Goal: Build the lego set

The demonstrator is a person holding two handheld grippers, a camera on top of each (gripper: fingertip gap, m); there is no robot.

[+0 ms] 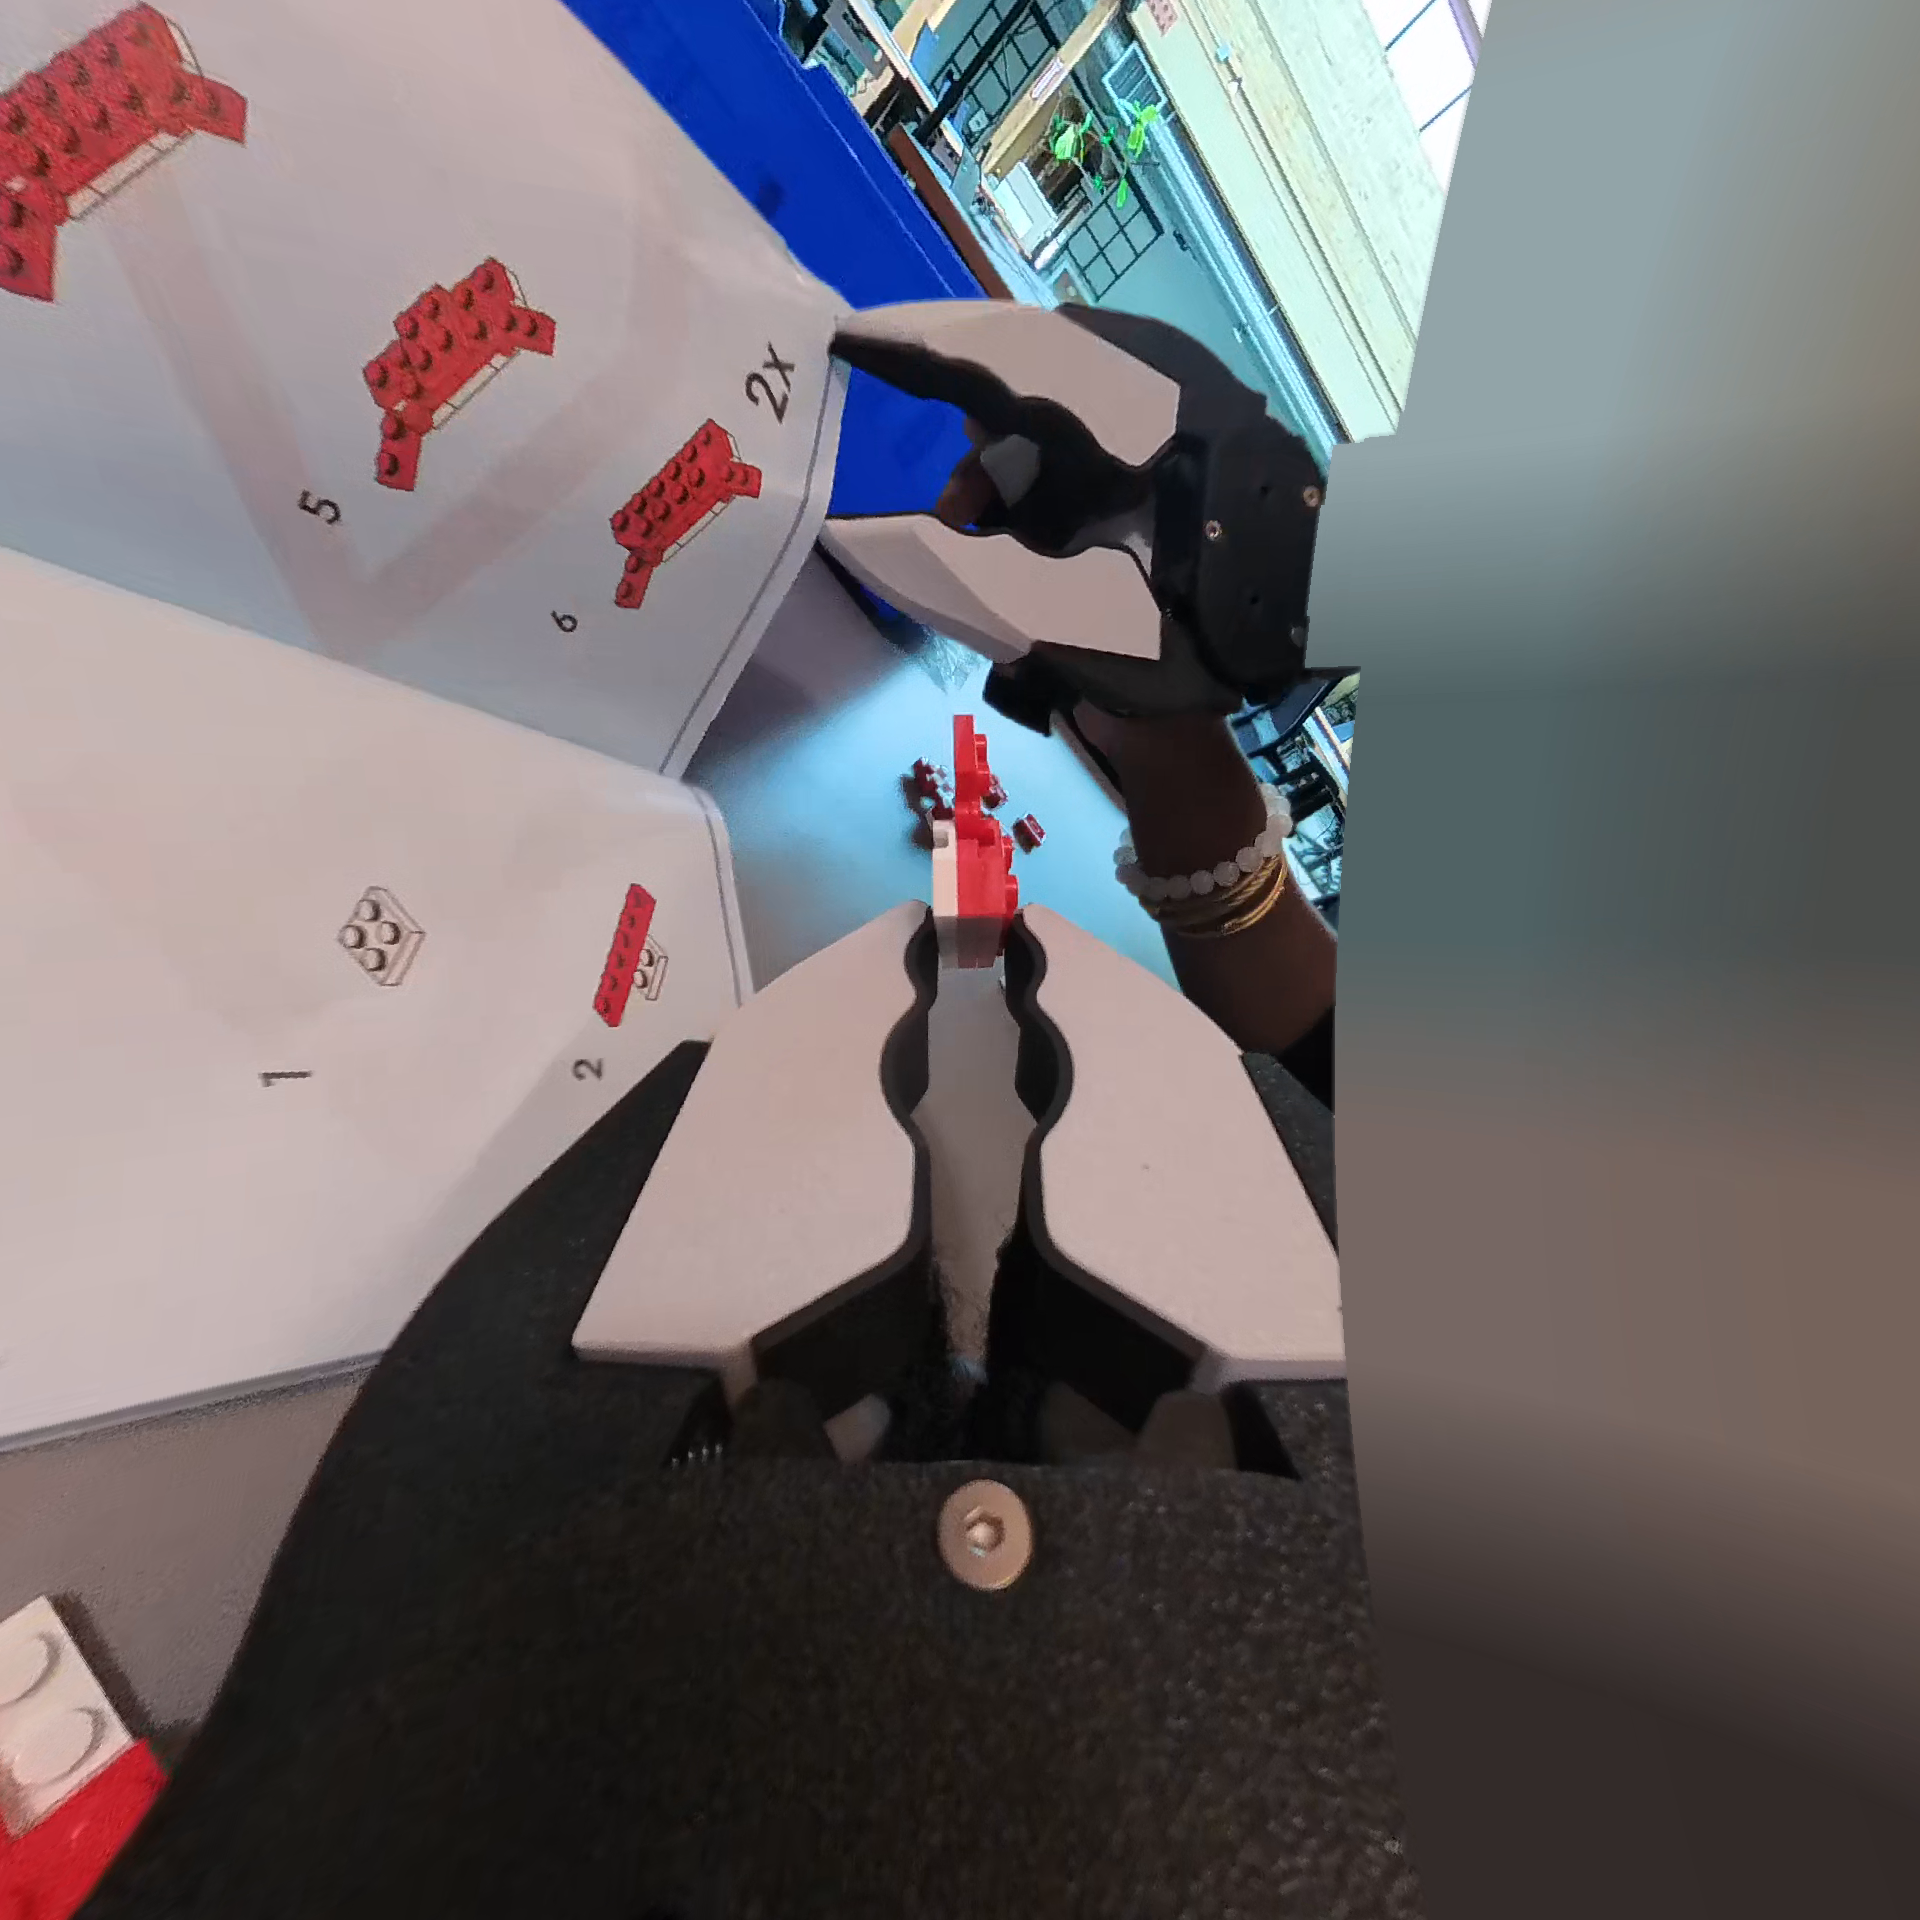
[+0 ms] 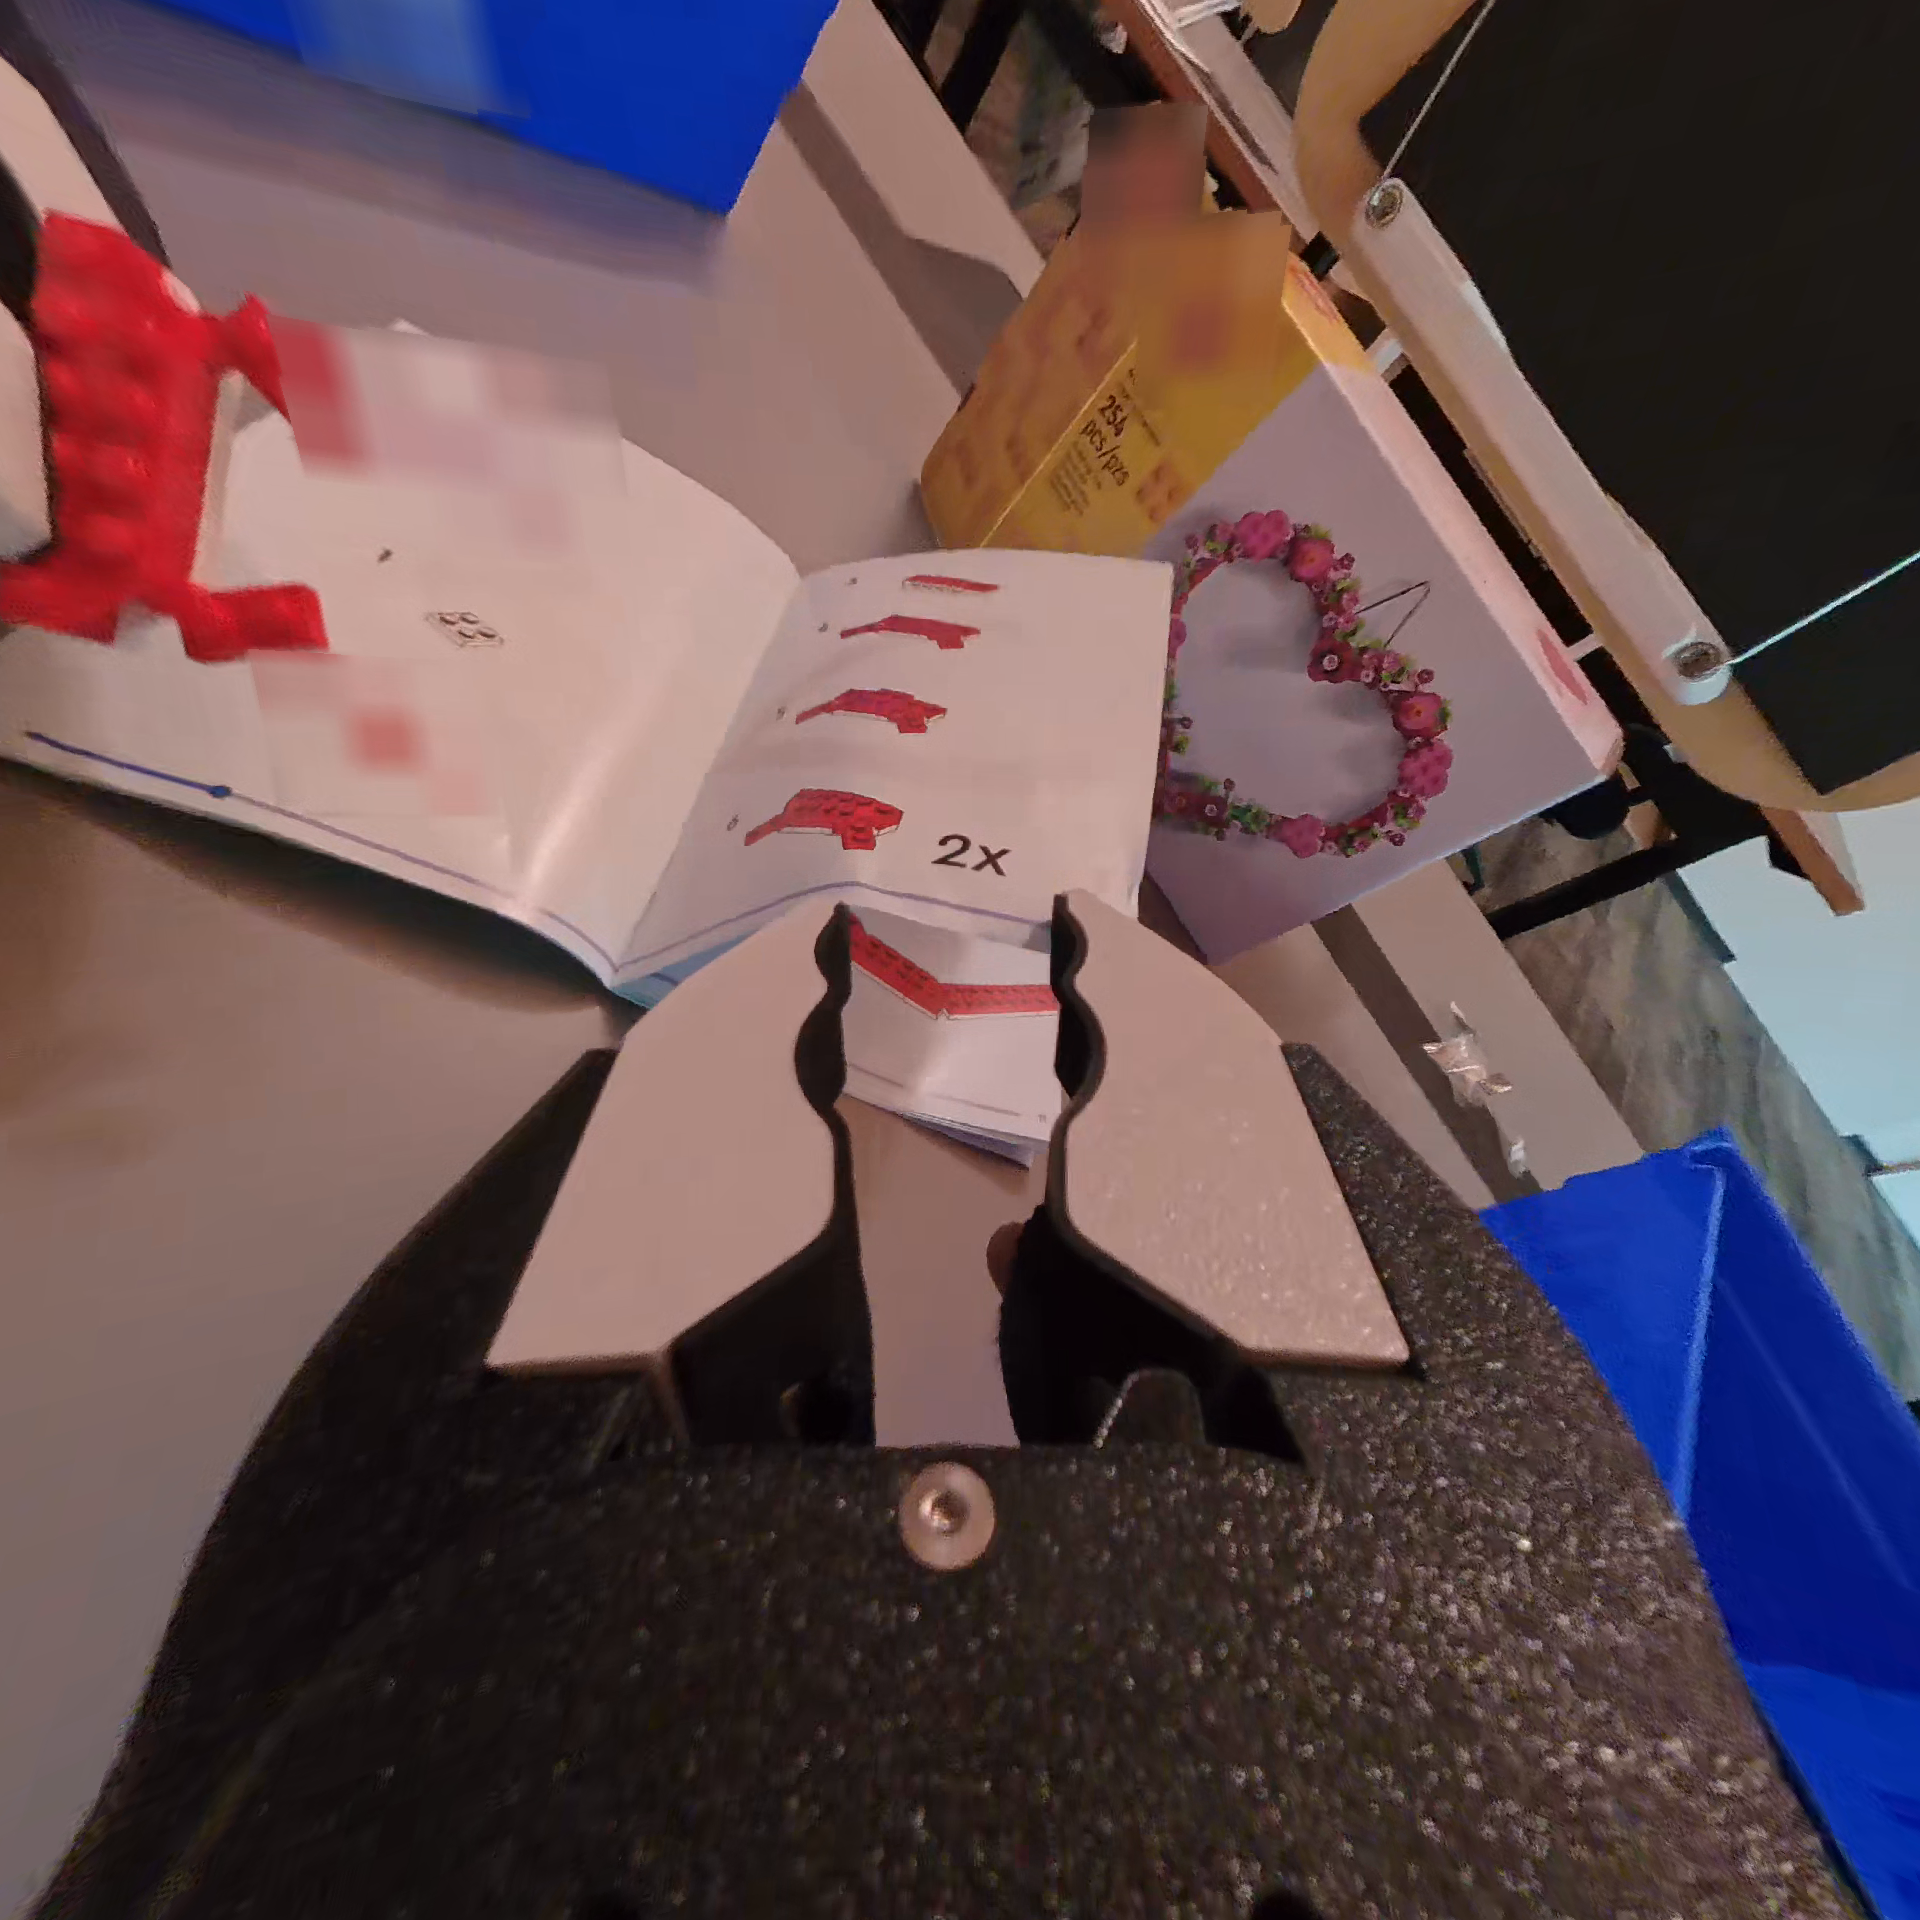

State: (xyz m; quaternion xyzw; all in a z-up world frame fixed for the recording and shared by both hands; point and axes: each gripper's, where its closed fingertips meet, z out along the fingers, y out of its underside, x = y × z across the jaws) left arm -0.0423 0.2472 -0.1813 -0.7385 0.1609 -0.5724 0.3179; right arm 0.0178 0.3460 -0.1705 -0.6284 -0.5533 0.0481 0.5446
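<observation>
Red studded plates stacked on a white brick make up the small lego assembly, and we see it clamped edge-on between the tips of our left gripper, held above the grey table. In the right wrist view the same assembly appears at the far left, blurred, showing its broad studded face with angled wings at both ends.

Our right gripper is spread apart with nothing between its grey fingers; in the left wrist view it hovers at the far edge of the open white instruction booklet, with a hand wearing pale and gold bracelets below it.

Only the left wrist view shows the loose dark red lego pieces lying on the table beyond the held assembly, and another white and red brick piece at the near left corner. Only the right wrist view shows the yellow-sided set box with a pink flower heart on its front, standing just beyond the booklet, and a blue bin near right.
</observation>
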